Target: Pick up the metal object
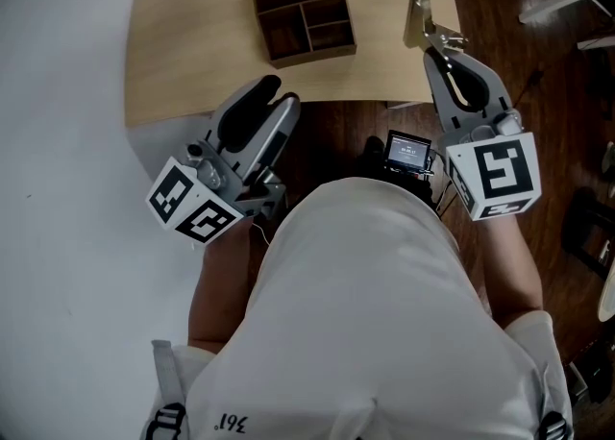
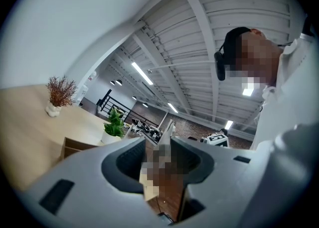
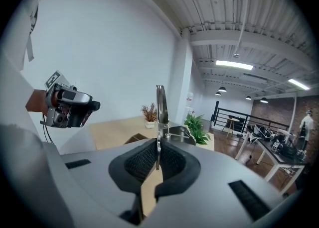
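The metal object [image 1: 420,21] is a thin shiny bracket held upright over the table's right front corner. My right gripper [image 1: 439,47] is shut on its lower end. In the right gripper view the metal object [image 3: 161,106] stands straight up out of the closed pads [image 3: 172,165]. My left gripper [image 1: 281,92] hovers at the table's front edge, left of the other. Its jaws stand a little apart with nothing between them, and floor shows through the gap in the left gripper view [image 2: 158,155].
A dark wooden compartment tray [image 1: 305,20] lies on the light wooden table [image 1: 192,35]. A dried plant in a white vase [image 2: 59,95] and a green potted plant [image 2: 114,125] stand farther back. A small screen device [image 1: 407,152] sits below the table edge over dark wooden floor.
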A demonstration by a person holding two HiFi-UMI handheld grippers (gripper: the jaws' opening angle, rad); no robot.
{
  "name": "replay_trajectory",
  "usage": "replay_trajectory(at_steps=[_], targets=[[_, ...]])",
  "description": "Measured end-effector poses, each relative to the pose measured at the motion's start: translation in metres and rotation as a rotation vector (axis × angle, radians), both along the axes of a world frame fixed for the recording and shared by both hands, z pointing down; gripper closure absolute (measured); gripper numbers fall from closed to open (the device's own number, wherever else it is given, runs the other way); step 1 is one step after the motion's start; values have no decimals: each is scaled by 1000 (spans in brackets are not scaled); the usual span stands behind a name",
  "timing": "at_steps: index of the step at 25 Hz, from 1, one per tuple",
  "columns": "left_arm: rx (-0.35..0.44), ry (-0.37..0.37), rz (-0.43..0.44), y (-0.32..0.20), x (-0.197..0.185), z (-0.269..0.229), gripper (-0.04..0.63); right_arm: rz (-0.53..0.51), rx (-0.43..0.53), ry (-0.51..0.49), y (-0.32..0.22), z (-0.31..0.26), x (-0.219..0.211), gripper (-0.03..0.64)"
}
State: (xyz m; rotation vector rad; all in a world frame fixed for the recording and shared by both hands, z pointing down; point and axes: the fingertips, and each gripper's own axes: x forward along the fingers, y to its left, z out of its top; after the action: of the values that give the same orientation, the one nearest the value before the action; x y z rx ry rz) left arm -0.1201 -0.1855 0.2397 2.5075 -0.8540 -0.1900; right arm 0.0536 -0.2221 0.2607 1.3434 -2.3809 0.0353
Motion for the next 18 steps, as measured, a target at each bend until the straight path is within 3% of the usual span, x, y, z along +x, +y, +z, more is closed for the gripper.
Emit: replay_trajectory(at_steps=[18], targets=[[-58, -9, 2, 16, 2, 18, 448, -3, -65, -25, 17, 19, 1, 612]])
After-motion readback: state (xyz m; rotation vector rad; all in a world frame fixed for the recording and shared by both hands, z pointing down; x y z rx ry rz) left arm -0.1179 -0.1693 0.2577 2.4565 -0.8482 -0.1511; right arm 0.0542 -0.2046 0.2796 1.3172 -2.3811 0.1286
